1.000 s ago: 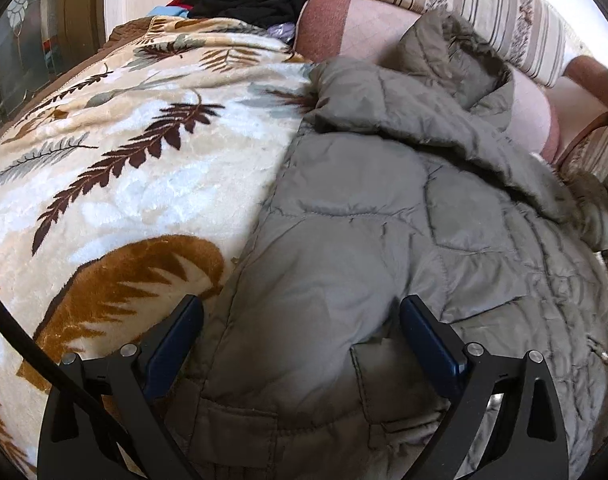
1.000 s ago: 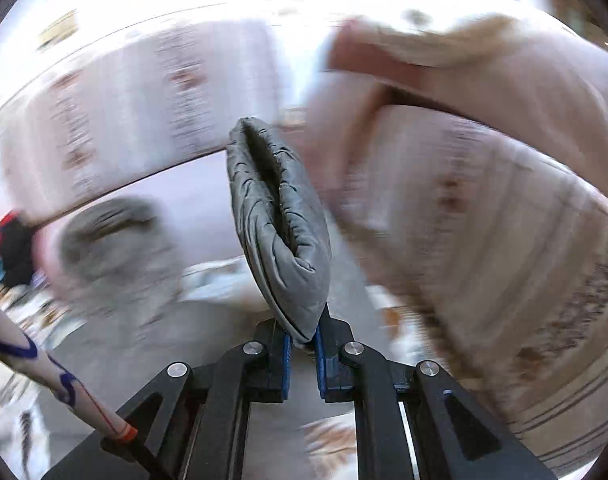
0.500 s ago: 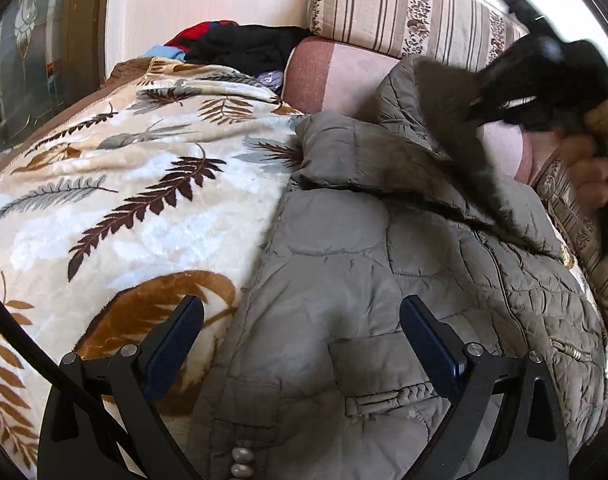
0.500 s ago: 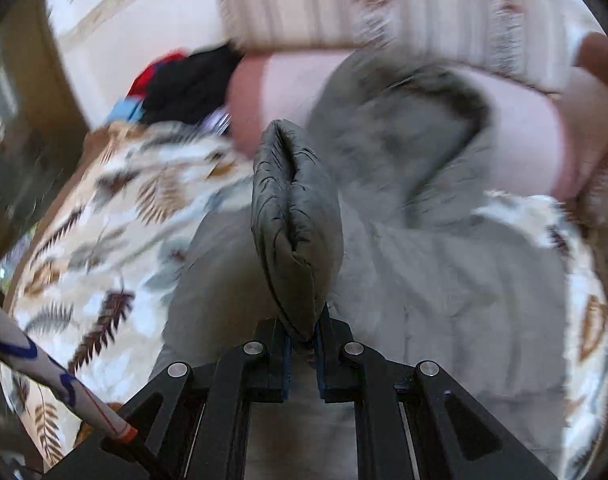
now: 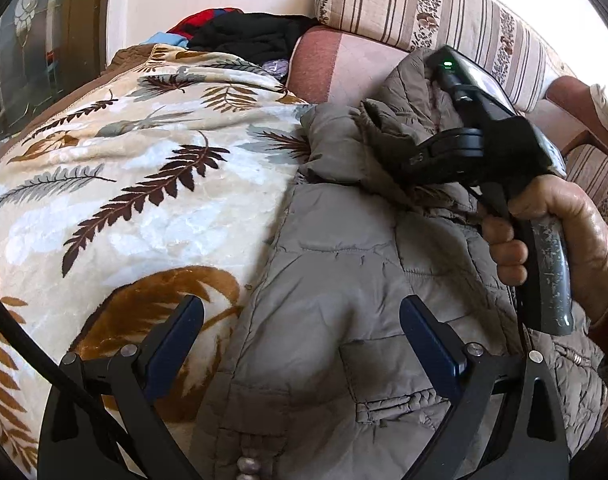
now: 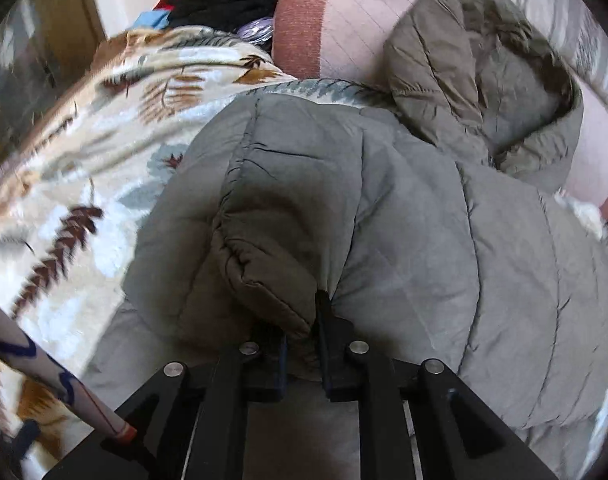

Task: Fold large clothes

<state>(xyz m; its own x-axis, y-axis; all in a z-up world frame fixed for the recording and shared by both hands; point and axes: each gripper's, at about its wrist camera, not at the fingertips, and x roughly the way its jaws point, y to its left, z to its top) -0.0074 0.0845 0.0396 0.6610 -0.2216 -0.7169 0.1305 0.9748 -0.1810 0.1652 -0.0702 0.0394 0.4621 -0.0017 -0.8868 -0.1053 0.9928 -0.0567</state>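
Observation:
A grey-olive quilted jacket (image 5: 343,280) lies on a leaf-patterned blanket (image 5: 124,200), hood (image 5: 407,92) toward the sofa back. My left gripper (image 5: 302,340) is open and hovers over the jacket's lower front near a pocket. My right gripper (image 6: 302,344) is shut on the jacket's sleeve cuff (image 6: 272,248) and holds the sleeve folded across the jacket body (image 6: 443,248). The right gripper also shows in the left wrist view (image 5: 483,148), held by a hand over the collar area.
A striped sofa back (image 5: 423,8) and a pink cushion (image 5: 343,68) stand behind the jacket. A pile of dark and red clothes (image 5: 244,36) lies at the back left. A dark cabinet (image 5: 32,60) is at the far left.
My right gripper has carried the sleeve from high in the air down and across onto the jacket body. The left gripper has stayed open and drawn back slightly.

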